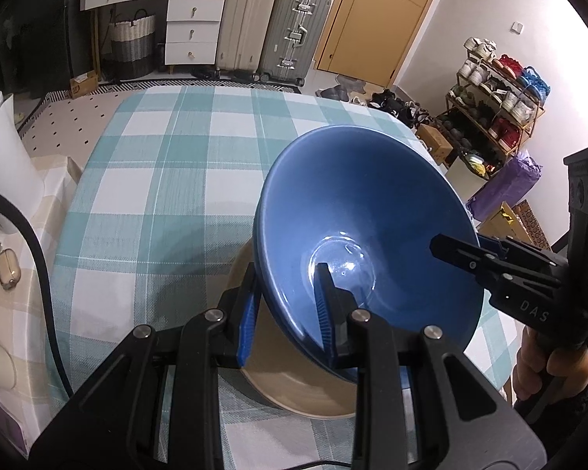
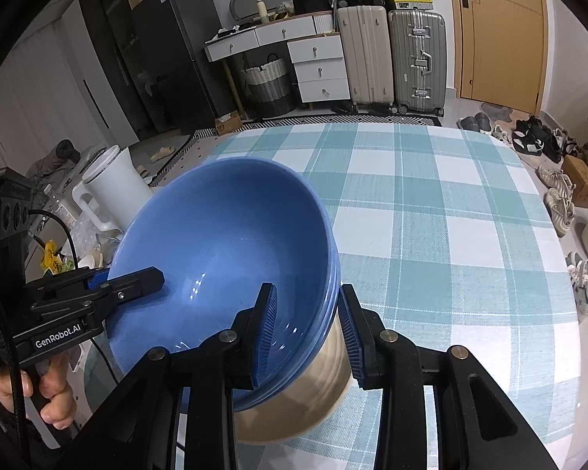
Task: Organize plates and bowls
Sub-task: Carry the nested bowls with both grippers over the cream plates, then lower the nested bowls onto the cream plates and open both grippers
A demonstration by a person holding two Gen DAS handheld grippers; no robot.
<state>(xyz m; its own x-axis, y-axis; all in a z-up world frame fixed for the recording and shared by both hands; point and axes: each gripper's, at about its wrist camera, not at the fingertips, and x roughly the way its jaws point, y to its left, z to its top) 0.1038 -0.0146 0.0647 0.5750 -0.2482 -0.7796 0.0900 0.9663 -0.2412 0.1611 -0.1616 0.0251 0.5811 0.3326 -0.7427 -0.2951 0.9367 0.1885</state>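
Observation:
A deep blue bowl [image 1: 372, 211] hangs tilted just above a beige dish [image 1: 294, 391] on the checked tablecloth. My left gripper [image 1: 286, 313] is shut on the bowl's near rim, one pad inside and one outside. My right gripper [image 1: 470, 254] clamps the opposite rim. In the right wrist view the blue bowl [image 2: 223, 243] shows layered rims, as if nested bowls, and my right gripper [image 2: 309, 329] is shut on that edge. The left gripper [image 2: 137, 282] bites the far left rim. The beige dish [image 2: 305, 391] lies under the bowl, mostly hidden.
The table [image 2: 450, 215] wears a teal and white checked cloth. A white jug [image 2: 113, 188] and clutter stand left of it. Suitcases [image 2: 392, 55], drawers [image 2: 317, 66] and a door line the far wall. A shoe rack [image 1: 494, 109] stands at the right.

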